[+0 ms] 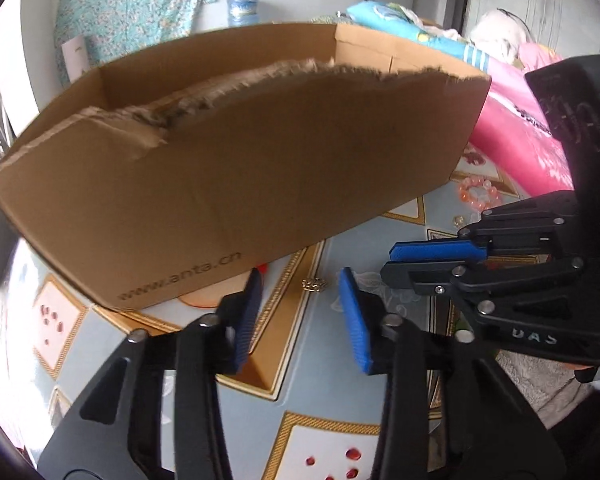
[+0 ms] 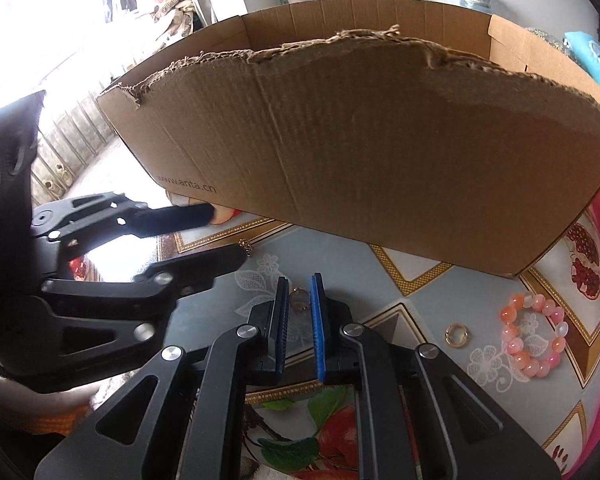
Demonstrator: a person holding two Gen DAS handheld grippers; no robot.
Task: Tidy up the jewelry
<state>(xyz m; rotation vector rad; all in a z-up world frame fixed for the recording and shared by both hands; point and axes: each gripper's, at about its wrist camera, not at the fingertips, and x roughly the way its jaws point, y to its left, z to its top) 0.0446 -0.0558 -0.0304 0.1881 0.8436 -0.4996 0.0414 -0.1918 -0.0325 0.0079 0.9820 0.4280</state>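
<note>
Your right gripper has its blue-padded fingers drawn close around a thin gold ring, which stands on edge between the pads just above the patterned blue-grey tablecloth; the pads look to be clamped on it, though the contact itself is hard to make out. Your left gripper has its jaws parted with nothing between them. A small gold beaded piece lies on the cloth in the gap beyond its tips, untouched.

The brown corrugated cardboard box with a torn upper edge stands on the cloth right behind both grippers, its printed side facing you. To the right of your right gripper, a second, thicker gold ring lies flat on the cloth, and just beyond it rests a bracelet of pink, orange and white round beads. From the left wrist view, that bracelet shows past the box corner, near a bright pink fabric bundle.
</note>
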